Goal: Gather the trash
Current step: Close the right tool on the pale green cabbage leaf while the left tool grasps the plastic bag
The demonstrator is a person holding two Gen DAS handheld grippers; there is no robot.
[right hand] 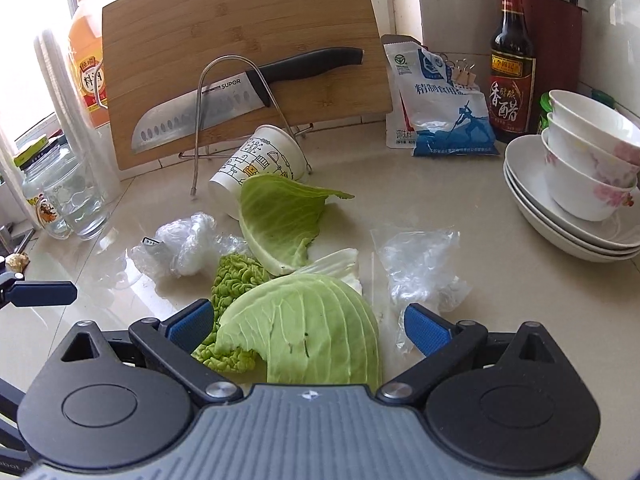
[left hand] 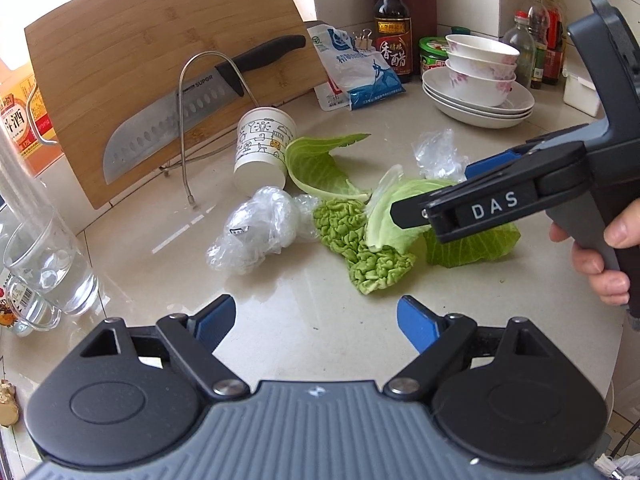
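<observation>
Both views are bright with soft daylight that enters from the upper left, where the window area burns out to plain white. The pale countertop (left hand: 304, 344) carries a glossy sheen and faint reflections, and shadows under the objects stay weak. Focus is sharp across the middle. The fisheye lens bends straight edges, such as the cutting board (right hand: 240, 52), and darkens the far corners.

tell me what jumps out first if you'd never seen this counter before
A heap of green cabbage leaves lies mid-counter among crumpled clear plastic, with a tipped paper cup just behind. At the back, a big knife rests in a wire stand against an upright bamboo cutting board. The right gripper hangs open over the nearest leaf.
</observation>
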